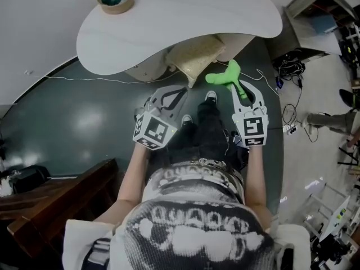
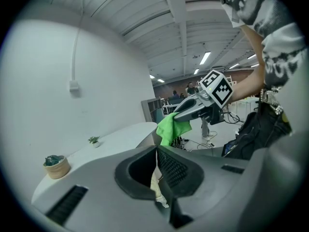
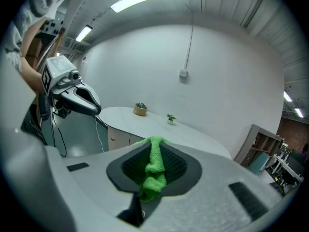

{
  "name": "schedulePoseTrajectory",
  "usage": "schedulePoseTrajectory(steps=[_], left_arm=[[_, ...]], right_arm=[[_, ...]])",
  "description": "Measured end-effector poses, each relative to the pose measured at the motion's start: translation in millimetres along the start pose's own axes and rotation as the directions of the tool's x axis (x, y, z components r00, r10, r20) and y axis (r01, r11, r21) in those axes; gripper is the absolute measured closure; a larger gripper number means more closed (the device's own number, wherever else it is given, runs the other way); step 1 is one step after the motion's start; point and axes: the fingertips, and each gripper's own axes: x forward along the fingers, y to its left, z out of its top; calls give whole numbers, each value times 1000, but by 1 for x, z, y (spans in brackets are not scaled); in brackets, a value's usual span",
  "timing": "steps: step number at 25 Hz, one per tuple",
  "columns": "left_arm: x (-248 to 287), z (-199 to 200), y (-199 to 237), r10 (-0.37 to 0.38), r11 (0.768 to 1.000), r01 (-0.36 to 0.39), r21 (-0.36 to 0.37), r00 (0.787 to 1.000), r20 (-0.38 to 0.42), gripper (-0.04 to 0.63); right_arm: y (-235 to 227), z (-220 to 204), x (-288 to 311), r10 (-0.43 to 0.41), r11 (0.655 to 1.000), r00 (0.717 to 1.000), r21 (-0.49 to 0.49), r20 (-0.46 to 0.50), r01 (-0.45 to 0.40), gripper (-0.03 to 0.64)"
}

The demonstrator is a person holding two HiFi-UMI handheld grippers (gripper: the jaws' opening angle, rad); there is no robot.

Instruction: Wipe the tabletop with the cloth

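— Where is the green microfibre cloth (image 1: 224, 76)?
— Pinched between the right gripper's (image 1: 238, 86) fingers, just short of the white curved desk's (image 1: 169, 32) near edge.
— And the left gripper (image 1: 181, 92)?
— Its fingers are closed on nothing, also short of that edge.

The cloth (image 1: 227, 76) (image 3: 153, 170) (image 2: 170, 127) is a bright green, fuzzy rag, bunched into a thick rope. The right claw (image 1: 238, 85) (image 3: 153, 146) has it clamped between its jaws. The cloth runs lengthwise along the pads, with a crumpled tuft sticking out past the tips. It hangs in the air, clear of the desk (image 1: 185, 21) (image 3: 145, 121). The desk's top is smooth and white with a rounded, curving edge, and it lies ahead of the claw, beyond the tuft.
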Motion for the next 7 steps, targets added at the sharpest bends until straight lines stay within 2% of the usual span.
schedulePoseTrajectory(steps=[7], left_arm=[[-2, -4, -5, 21, 1000, -21, -14, 1000, -8, 588]], right_arm=[[-2, 3, 0, 13, 1000, 1000, -19, 13, -13, 568]])
